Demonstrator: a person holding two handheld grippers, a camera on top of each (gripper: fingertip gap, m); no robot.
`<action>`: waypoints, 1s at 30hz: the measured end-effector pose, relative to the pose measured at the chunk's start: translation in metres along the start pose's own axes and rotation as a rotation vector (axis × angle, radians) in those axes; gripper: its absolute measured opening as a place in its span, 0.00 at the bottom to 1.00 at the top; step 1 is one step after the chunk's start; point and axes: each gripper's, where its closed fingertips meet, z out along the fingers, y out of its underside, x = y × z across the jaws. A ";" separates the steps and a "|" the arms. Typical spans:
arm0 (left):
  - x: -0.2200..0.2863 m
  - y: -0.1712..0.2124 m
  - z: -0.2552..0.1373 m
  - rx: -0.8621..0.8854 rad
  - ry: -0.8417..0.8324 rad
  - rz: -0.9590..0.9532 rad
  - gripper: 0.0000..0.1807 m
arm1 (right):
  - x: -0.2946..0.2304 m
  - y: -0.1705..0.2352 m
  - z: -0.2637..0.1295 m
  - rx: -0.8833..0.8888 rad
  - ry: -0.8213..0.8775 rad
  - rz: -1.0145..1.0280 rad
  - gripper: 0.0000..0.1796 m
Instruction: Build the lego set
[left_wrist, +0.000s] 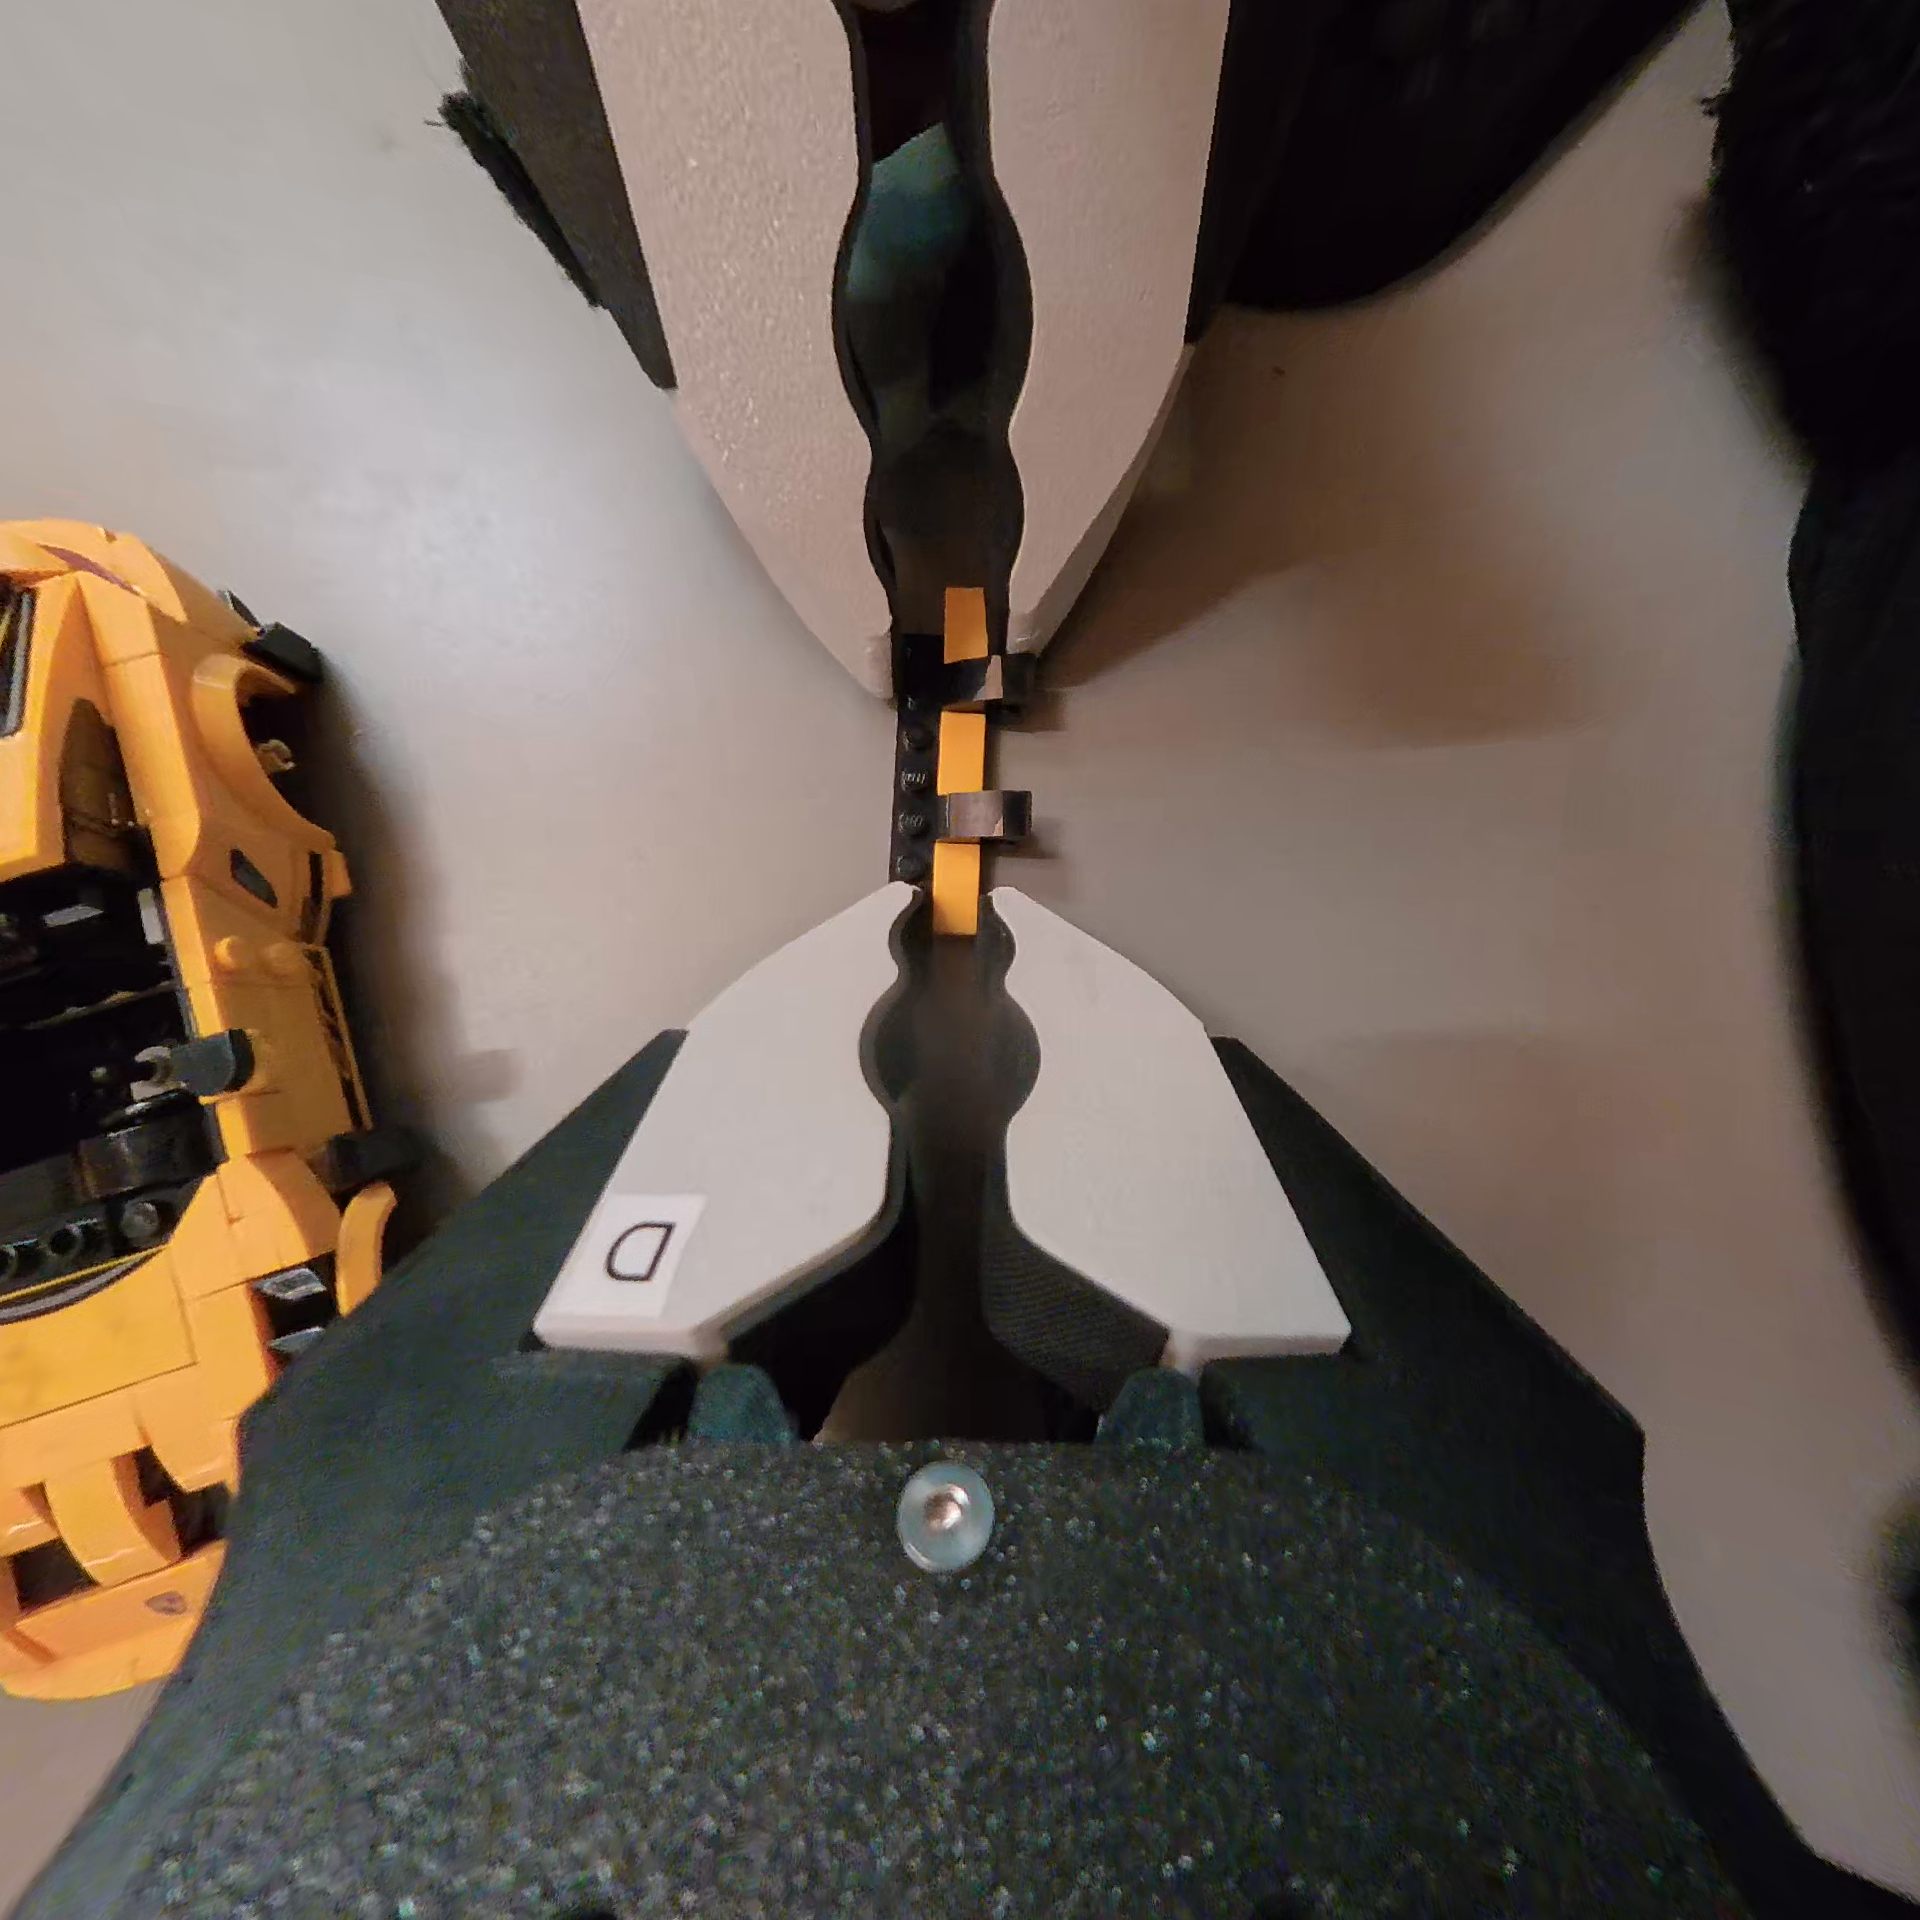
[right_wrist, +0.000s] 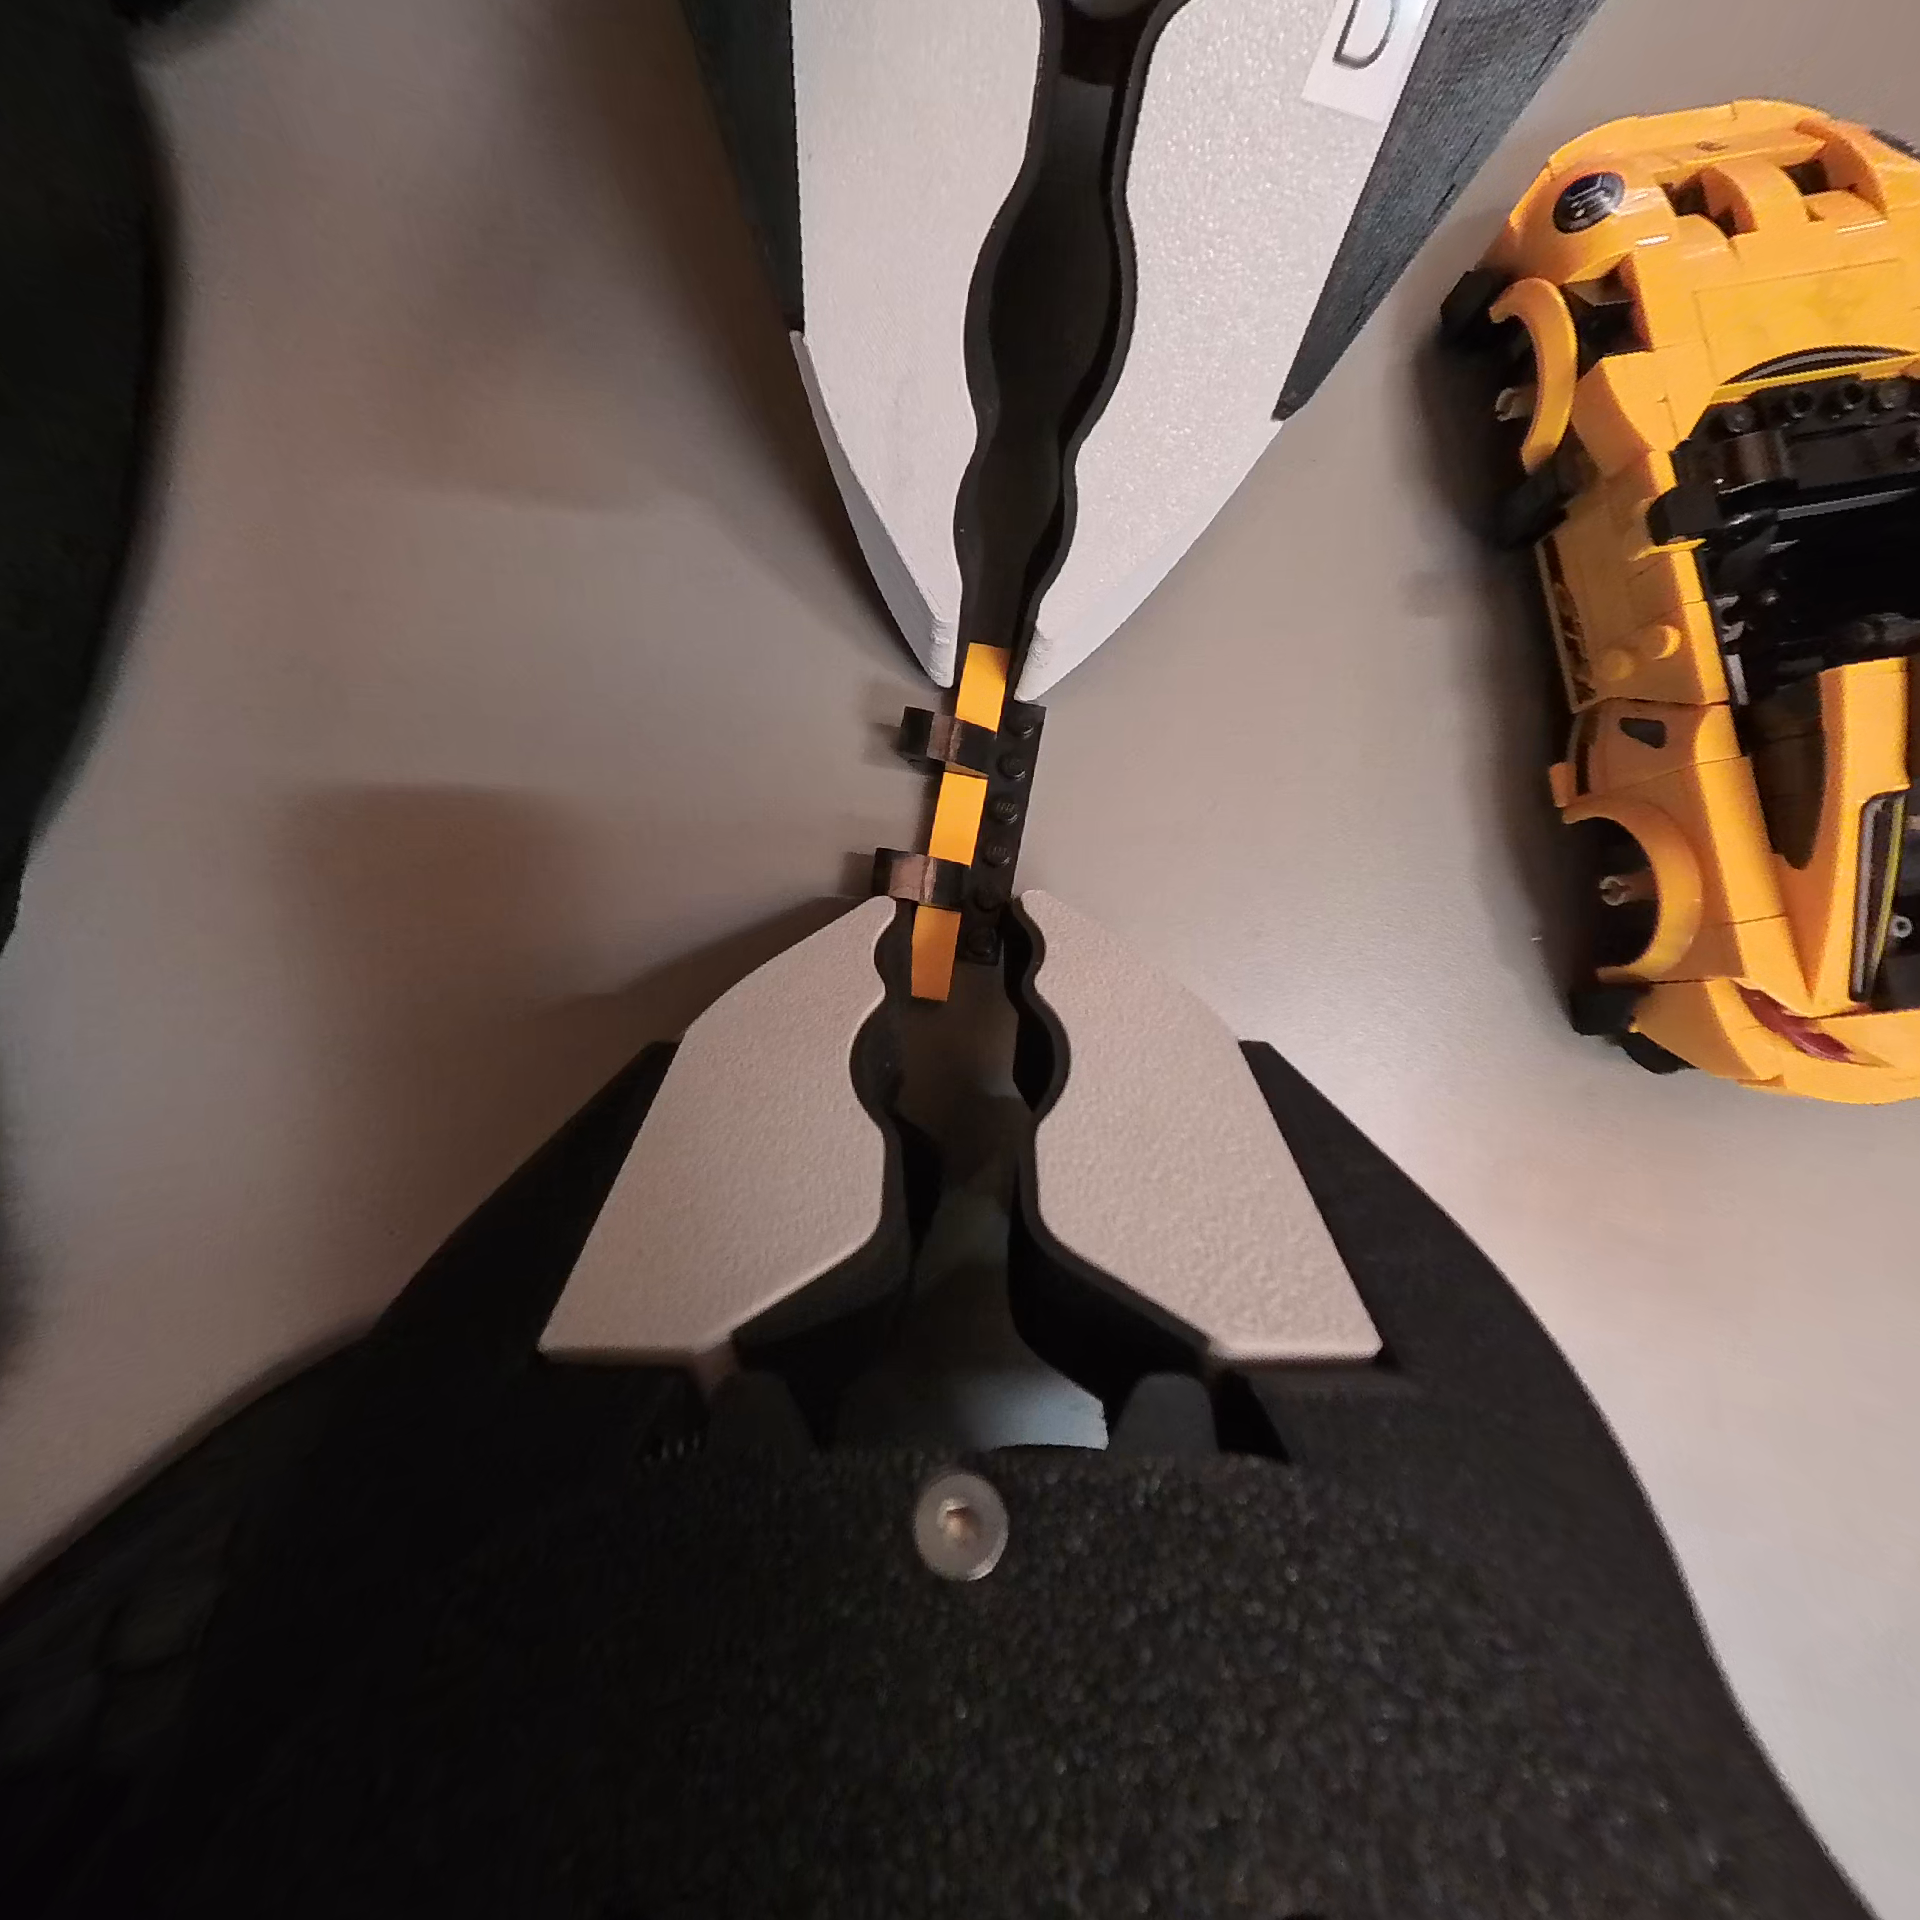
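Frame centre: my left gripper (left_wrist: 954, 909) and right gripper (right_wrist: 961, 925) each pinch an end of the strip (left_wrist: 958, 774). Sub-assembly step; next, carry it to the car (left_wrist: 156, 1039).

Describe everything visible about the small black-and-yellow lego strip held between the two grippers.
The lego strip is a long, narrow black studded plate carrying yellow tiles and two black clips that stick out sideways. It looks like glossy plastic. The left gripper pinches one end and the right gripper the other, both shut on it, above the pale table.
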 end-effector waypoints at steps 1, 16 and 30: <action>0.000 0.000 0.000 -0.003 -0.001 -0.006 0.05 | 0.000 0.000 0.000 0.000 -0.002 0.001 0.09; 0.003 -0.003 -0.003 0.052 0.022 0.005 0.11 | -0.002 0.000 -0.001 0.013 -0.001 -0.052 0.09; 0.003 -0.005 0.003 0.068 -0.028 0.061 0.10 | -0.003 0.010 -0.008 0.003 -0.007 -0.023 0.09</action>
